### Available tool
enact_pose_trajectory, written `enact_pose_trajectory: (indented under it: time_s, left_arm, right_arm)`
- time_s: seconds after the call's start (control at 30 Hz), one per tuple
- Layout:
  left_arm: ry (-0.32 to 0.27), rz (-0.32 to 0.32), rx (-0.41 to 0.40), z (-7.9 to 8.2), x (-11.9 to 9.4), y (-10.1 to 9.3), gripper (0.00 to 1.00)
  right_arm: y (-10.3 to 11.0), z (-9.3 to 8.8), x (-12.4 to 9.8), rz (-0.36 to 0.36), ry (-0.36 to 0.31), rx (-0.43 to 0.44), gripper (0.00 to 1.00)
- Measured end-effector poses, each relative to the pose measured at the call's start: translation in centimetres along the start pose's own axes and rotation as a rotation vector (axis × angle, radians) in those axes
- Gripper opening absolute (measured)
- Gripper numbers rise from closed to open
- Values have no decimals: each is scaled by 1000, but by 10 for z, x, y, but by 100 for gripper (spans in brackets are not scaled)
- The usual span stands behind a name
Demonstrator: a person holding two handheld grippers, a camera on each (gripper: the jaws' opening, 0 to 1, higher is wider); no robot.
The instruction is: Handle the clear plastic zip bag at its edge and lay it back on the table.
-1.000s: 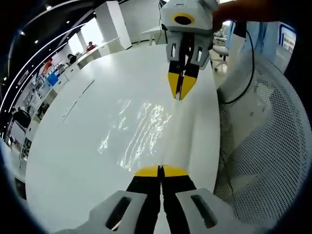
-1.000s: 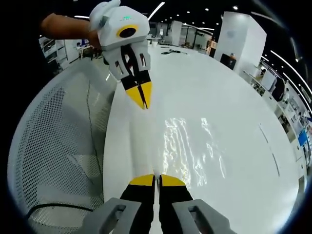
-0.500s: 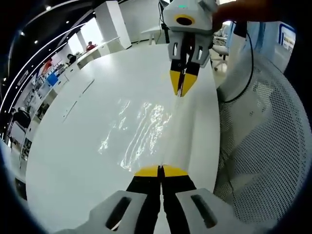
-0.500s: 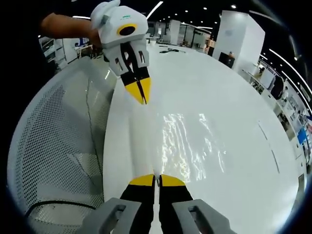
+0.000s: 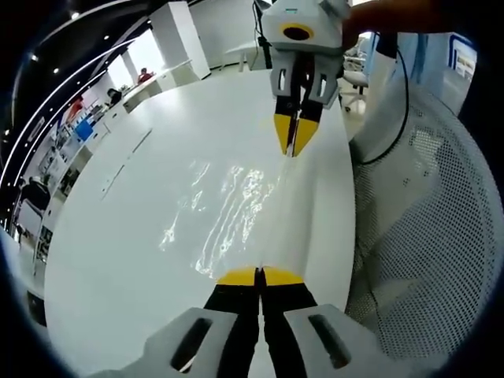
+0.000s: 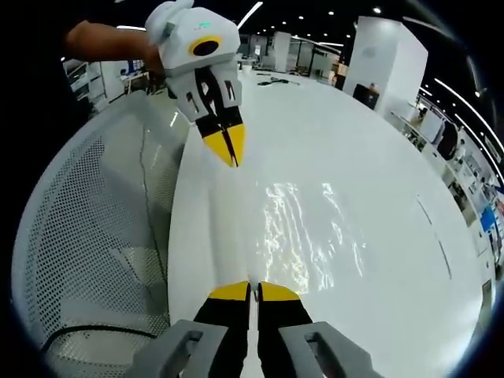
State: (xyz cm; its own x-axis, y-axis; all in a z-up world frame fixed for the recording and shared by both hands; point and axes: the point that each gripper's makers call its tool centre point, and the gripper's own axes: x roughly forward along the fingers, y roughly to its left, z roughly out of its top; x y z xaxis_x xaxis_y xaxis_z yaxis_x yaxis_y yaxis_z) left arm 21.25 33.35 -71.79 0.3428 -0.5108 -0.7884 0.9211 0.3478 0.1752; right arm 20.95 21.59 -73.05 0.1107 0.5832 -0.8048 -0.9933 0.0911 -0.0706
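Evidently the bag [image 5: 236,209] is stretched between both tools: the left hand-held gripper [image 5: 259,276] pinches one end of its edge with yellow tips pressed together, and the right hand-held gripper [image 5: 294,138], at 12 o'clock in the left gripper view, clamps the far end the same way. In the right gripper view the right hand-held gripper [image 6: 246,290] sits at 6 o'clock and the left hand-held gripper [image 6: 224,146] at 11 o'clock, the bag [image 6: 307,236] between them. Holding opposite ends probably keeps the thin film taut and flat, so it can go down on the surface [image 5: 142,197] without folding. It is clear, glossy, wrinkled plastic, showing mainly as rippled glints over the smooth white top. A white mesh chair [image 5: 425,228] stands just beside the rim.
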Motion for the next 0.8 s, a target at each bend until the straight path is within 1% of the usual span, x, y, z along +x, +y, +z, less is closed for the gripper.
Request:
enact_pose_trajectory:
  time_s: [0.03,0.1,0.17,0.37,0.5,0.6,0.73,0.8]
  left_arm:
    - [1,0,5,0,0,0,0]
    - [1,-2,18,0,0,-1,0]
    - [5,1,42,0,0,-3,0]
    - [10,5,58,1,-2,-5,0]
    - [5,-1,69,1,-2,-6,0]
    - [3,2,82,2,-1,-6,0]
    - [-1,3,98,4,-1,-6,0]
    - [-1,4,104,4,0,-6,0]
  right_arm:
    - [0,0,0,-2,0,-6,0]
    - [1,1,0,4,9,14,0]
    - [0,1,0,-6,11,20,0]
    - [6,2,2,10,8,38,1]
    - [6,5,2,17,-17,73,8]
    - [6,10,1,18,-26,64,10]
    - [5,20,-1,27,-43,66,14]
    - [4,25,-2,20,-50,62,15]
